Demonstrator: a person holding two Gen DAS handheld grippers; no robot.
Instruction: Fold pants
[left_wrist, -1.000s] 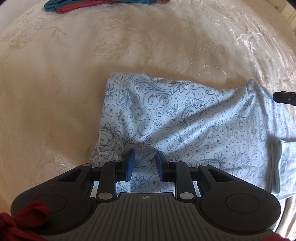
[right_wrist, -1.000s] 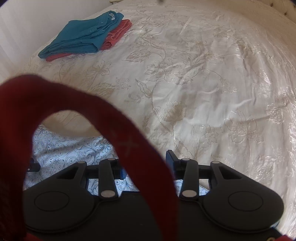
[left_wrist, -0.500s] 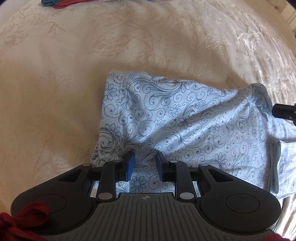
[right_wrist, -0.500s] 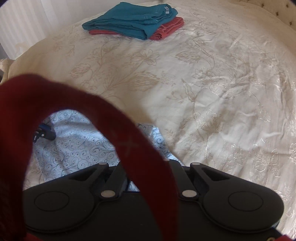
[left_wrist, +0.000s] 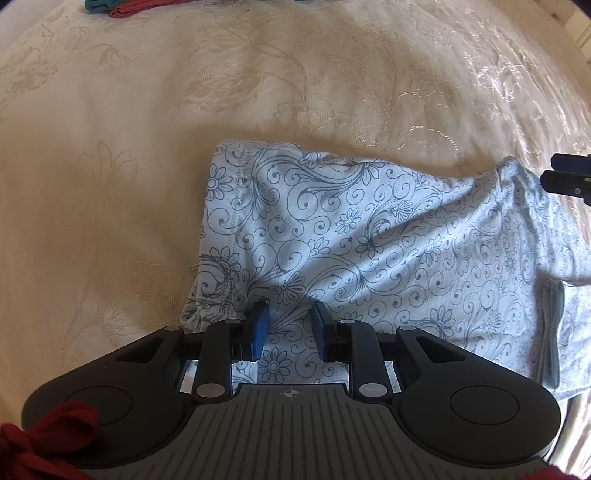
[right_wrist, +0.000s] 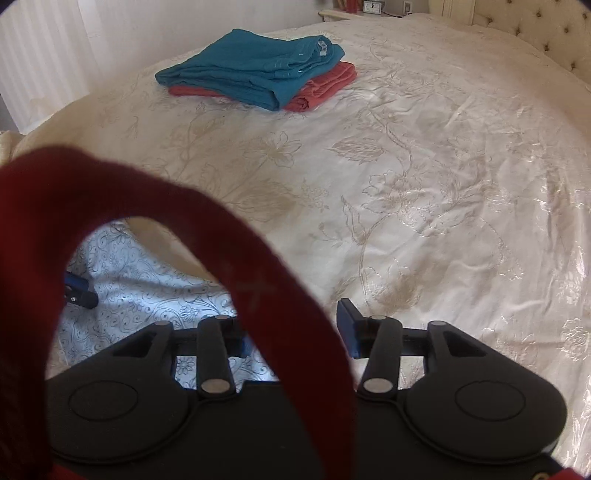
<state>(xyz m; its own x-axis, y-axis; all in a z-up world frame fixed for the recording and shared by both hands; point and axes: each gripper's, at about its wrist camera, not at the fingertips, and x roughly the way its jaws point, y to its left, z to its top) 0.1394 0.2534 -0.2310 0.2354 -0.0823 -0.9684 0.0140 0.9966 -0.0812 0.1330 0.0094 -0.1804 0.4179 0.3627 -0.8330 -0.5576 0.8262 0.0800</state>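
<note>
Pale-blue cotton pants with a dark scroll print (left_wrist: 369, 236) lie folded near the front edge of the cream embroidered bedspread (left_wrist: 295, 74). The left gripper (left_wrist: 290, 325) stands half open over the cloth, clamping nothing; the right gripper (right_wrist: 295, 325) is opening at the pants' far end, with no cloth seen caught. To finish cleanly, retract both grippers straight off the fabric without dragging the top layer, then smooth any ridge toward the fold.
</note>
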